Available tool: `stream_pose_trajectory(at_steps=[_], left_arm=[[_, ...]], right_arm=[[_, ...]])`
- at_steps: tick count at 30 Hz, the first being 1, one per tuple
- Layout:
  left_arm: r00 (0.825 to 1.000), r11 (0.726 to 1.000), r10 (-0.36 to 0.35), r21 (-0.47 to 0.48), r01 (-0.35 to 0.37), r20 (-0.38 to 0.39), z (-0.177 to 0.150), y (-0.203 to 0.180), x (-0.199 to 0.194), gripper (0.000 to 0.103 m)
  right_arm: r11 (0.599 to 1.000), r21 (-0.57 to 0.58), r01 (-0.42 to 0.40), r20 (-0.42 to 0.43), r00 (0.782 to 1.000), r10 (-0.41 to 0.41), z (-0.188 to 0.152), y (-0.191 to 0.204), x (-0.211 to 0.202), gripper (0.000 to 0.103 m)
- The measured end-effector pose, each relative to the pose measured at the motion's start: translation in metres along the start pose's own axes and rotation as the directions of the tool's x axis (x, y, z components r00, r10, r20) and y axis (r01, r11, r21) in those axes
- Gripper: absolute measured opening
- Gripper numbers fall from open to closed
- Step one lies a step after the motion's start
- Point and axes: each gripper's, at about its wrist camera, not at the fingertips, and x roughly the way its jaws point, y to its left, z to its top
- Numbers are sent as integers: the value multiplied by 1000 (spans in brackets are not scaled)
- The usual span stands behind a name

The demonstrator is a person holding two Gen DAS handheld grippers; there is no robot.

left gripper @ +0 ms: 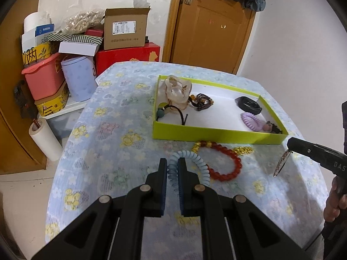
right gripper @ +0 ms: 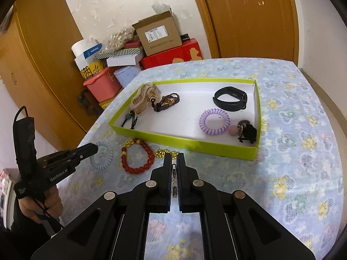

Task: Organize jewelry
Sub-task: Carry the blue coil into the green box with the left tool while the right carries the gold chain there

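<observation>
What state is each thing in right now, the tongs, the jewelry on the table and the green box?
Left tongs: shut on the blue coil hair tie.
Right tongs: shut on a sparkly hair clip.
Red bead bracelet: lying loose on the table, outside the box.
Gold bead piece: on the table beside the bracelet.
Green box: open, holding purple coil tie and black wristband.

The right gripper carries pale raised letters reading "DAS" along its black body, cut off by the picture's edge. The left gripper bears "GenRobot.AI" along its side. The cardboard box has a white shipping label, its print too small to read.
</observation>
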Motion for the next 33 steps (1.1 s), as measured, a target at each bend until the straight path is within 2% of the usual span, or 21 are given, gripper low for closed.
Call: stream_pose_trajectory(at_steps=[15,33], left_arm=[[998,998,-39,50,37,41,-1,-29,-31,10],[996,995,-73,72,70,44,24,-45,-18,10]], right_arm=[[1000,-7,-8,59,998,8,-1,3,-34,4],[1000,-12,24,82,996,-23,15,-12,-36,4]])
